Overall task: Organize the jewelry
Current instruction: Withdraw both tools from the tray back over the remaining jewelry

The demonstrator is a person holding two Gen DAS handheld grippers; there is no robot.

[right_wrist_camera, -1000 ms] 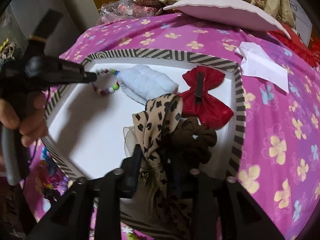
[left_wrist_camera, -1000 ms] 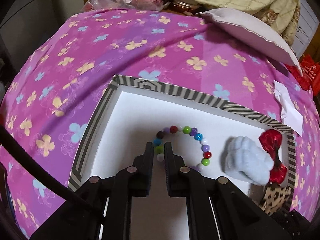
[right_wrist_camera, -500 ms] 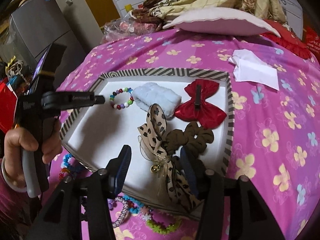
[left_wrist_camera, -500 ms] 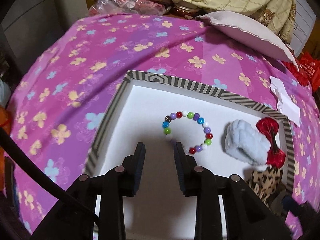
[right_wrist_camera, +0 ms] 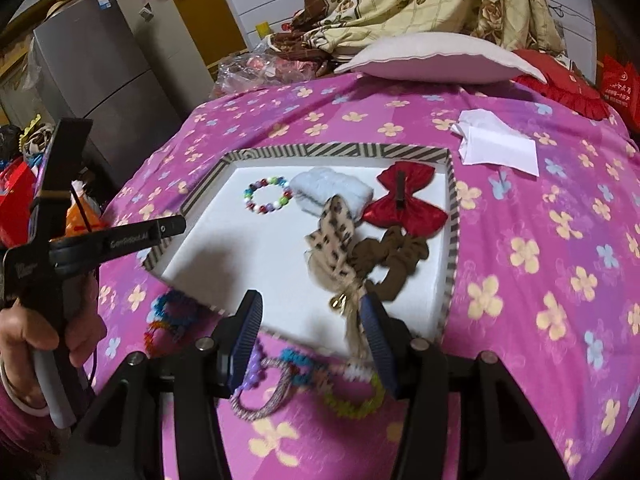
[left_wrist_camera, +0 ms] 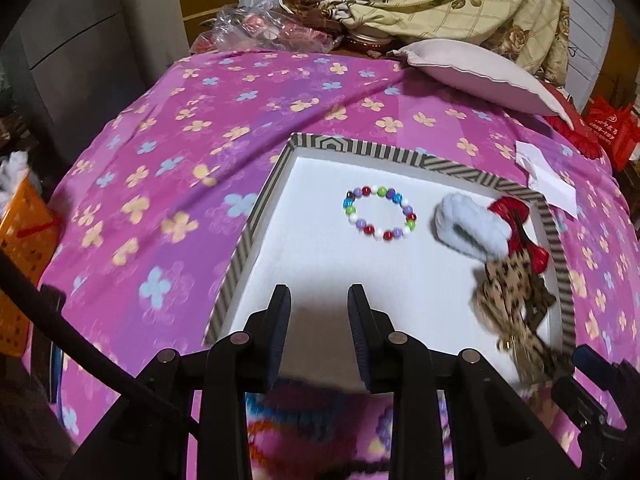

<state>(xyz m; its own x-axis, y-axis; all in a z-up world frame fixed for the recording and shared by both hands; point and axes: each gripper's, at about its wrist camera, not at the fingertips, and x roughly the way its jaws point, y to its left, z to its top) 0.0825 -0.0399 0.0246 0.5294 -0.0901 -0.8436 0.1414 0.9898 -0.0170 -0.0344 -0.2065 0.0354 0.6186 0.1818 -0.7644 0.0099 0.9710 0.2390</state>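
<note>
A striped-rim white tray (left_wrist_camera: 256, 216) (right_wrist_camera: 452, 216) lies on the pink flowered bedspread. In it lie a multicolour bead bracelet (left_wrist_camera: 380, 214) (right_wrist_camera: 267, 200), a pale blue fluffy band (left_wrist_camera: 470, 226) (right_wrist_camera: 332, 191), a red bow (right_wrist_camera: 404, 200), a leopard-print bow (right_wrist_camera: 334, 240) and a brown scrunchie (right_wrist_camera: 390, 258). My left gripper (left_wrist_camera: 319, 300) is open and empty above the tray's near edge; it shows from the side in the right wrist view (right_wrist_camera: 176, 226). My right gripper (right_wrist_camera: 310, 308) is open and empty over the tray's near edge. Several loose bracelets (right_wrist_camera: 304, 372) lie in front of the tray.
A white paper (right_wrist_camera: 498, 144) lies on the bedspread right of the tray. A pillow (right_wrist_camera: 436, 58) and folded blankets sit at the far end. An orange basket (left_wrist_camera: 20, 236) stands at the left, a grey fridge (right_wrist_camera: 96, 76) beyond.
My left gripper let go of the bead bracelet, opened and pulled back toward me. My right gripper let go of the leopard bow, opened wide and drew back and up.
</note>
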